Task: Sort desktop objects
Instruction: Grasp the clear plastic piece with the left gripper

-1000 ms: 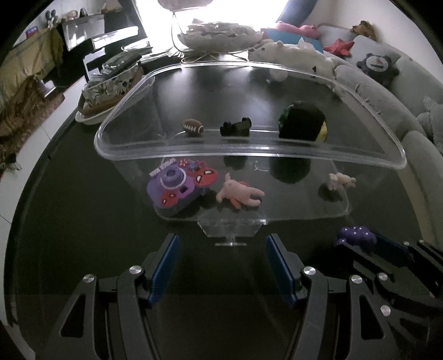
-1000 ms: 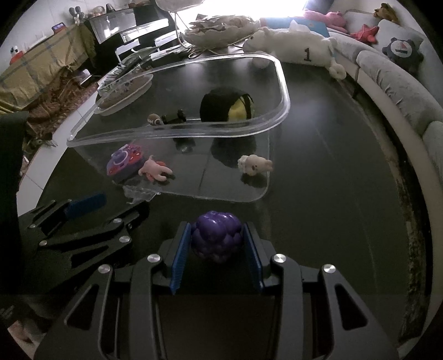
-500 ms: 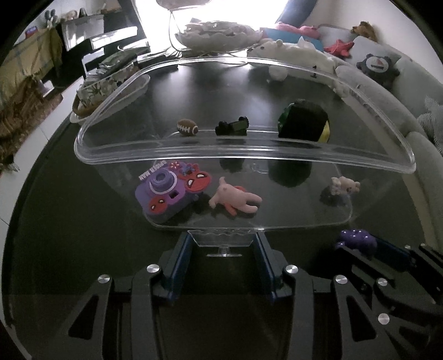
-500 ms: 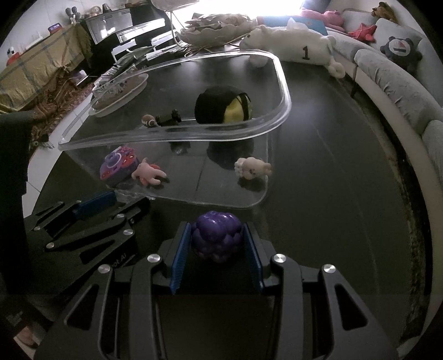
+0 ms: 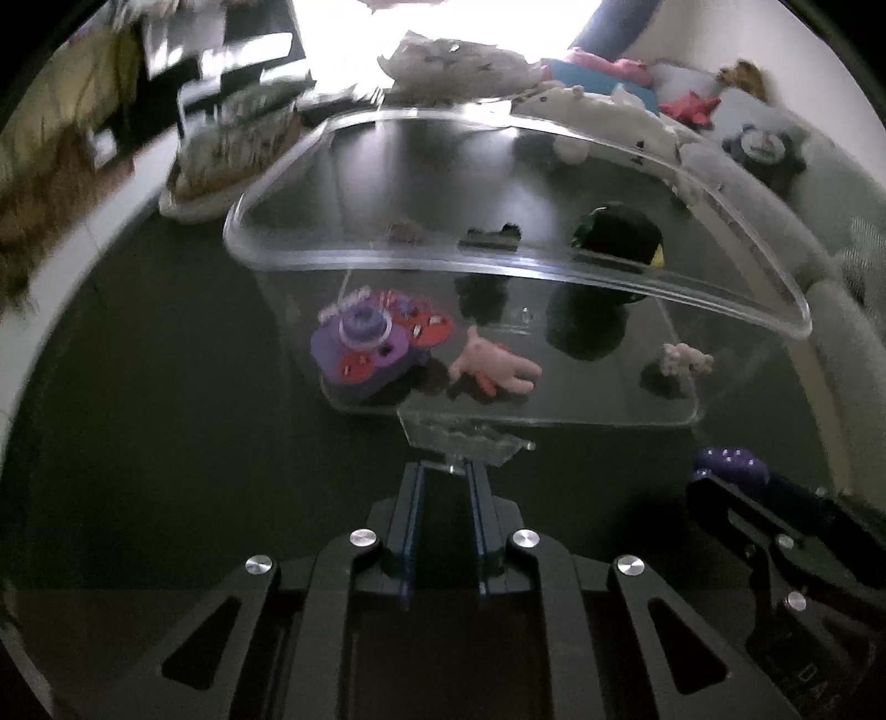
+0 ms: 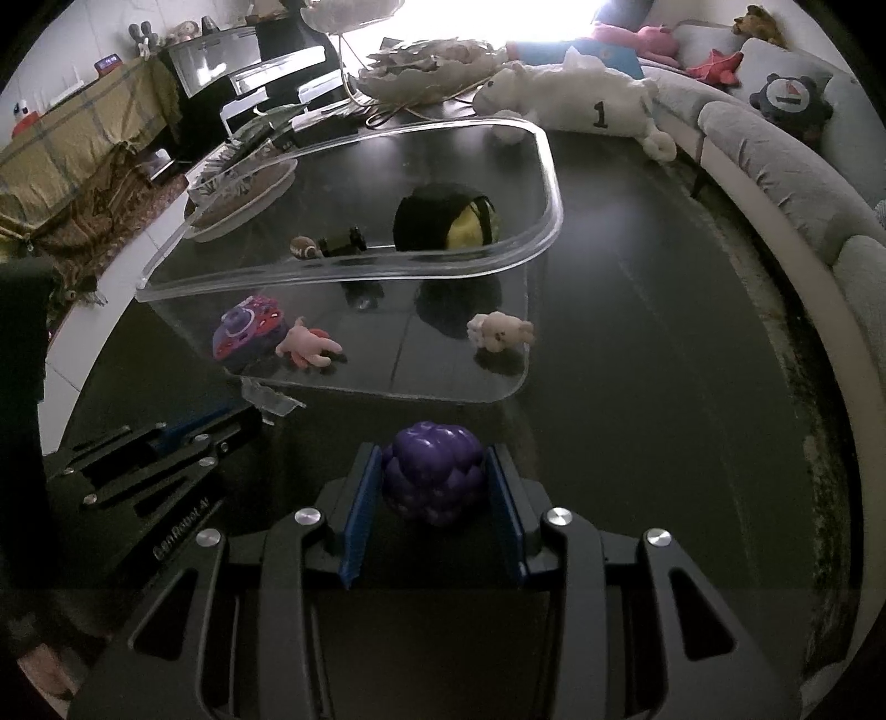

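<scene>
Knobbly glossy purple grape toy (image 6: 433, 481)

The box (image 6: 545, 183) is clear, glossy plastic with a smooth rim. It sits on a dark counter (image 6: 664, 360) that is polished and reflective. The purple ball (image 6: 434, 479) looks bumpy, shiny rubber. The sofa (image 6: 775, 166) is grey woven cloth, matt.

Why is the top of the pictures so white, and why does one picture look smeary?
Left wrist view: bright window light washes out the top, and the room's edges and the clear box look smeared. Right wrist view: the same glare up top, but sharper, with the purple berry toy crisp; the dark table shines. Both bend lines round.
</scene>
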